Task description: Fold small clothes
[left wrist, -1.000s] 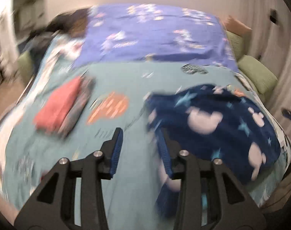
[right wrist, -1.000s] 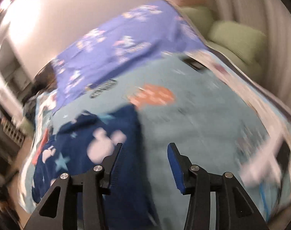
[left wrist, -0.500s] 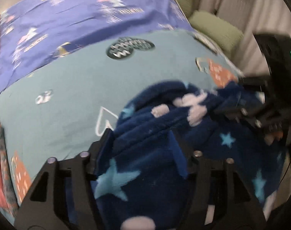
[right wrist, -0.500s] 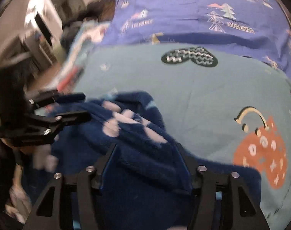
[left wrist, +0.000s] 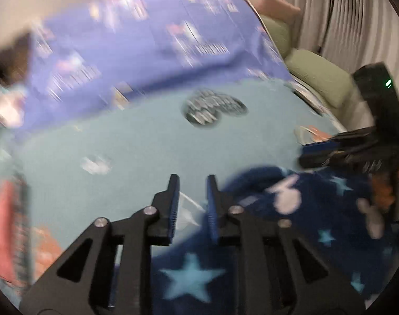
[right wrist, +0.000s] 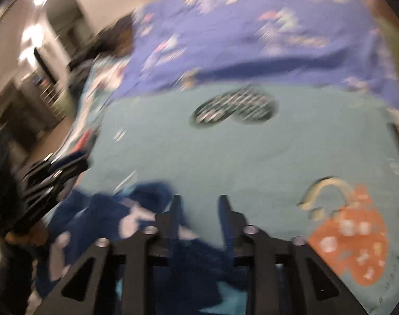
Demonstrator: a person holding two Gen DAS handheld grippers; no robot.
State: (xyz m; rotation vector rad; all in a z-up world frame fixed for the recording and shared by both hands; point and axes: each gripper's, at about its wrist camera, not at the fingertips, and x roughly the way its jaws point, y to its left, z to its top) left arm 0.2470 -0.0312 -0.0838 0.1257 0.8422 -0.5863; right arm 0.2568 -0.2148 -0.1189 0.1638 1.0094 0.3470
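A dark blue fleece garment (left wrist: 317,218) with light stars and pale shapes lies on the teal bed cover (left wrist: 147,141); it also shows in the right wrist view (right wrist: 107,215). My left gripper (left wrist: 191,181) is open with a narrow gap, empty, above the garment's left edge. My right gripper (right wrist: 199,202) is open and empty above the garment's right edge. Each gripper shows in the other's view, the right one (left wrist: 338,149) and the left one (right wrist: 50,173). Both views are blurred by motion.
A purple printed blanket (left wrist: 152,44) covers the far half of the bed. A red folded pile (left wrist: 5,225) lies at the left. Green cushions (left wrist: 320,76) and a curtain stand at the right. An orange print (right wrist: 351,244) marks the cover.
Both grippers have lifted off the blue garment and their jaws no longer hold its fabric. The garment now lies lower and flatter on the cover.
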